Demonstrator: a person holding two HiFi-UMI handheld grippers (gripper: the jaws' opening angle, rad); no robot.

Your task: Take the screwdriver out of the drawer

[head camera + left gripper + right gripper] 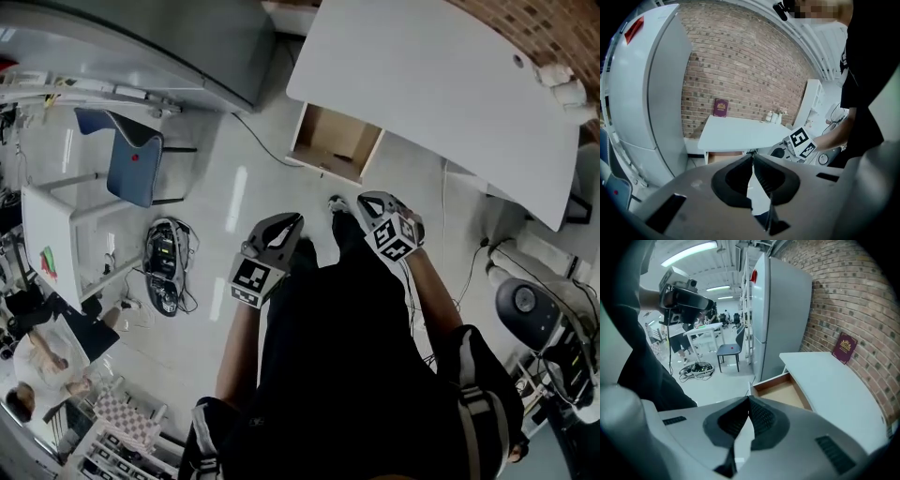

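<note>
Holding both tongs clenched, ribbed dark pads meeting on nothing: left tongs (pixel 752 159), right tongs (pixel 748 400). Boxy wooden drawer (pixel 335 142) stands open under smooth white surface (pixel 441 84); I cannot make out the screwdriver inside.

The drawer (pixel 333 141) stands pulled out from under the long edge of the white tabletop (pixel 441 84), open to the top and level. It is a shallow box with a light brown wooden floor and inner walls and a thin pale front panel, which faces away from the brick wall. In the right gripper view the drawer (pixel 783 393) shows its brown floor and side walls beside the tabletop (pixel 829 380); the part tucked under the top is hidden. In the left gripper view only a brown strip of the drawer (pixel 724 153) shows beneath the tabletop (pixel 736 133), too small to make out inside
</note>
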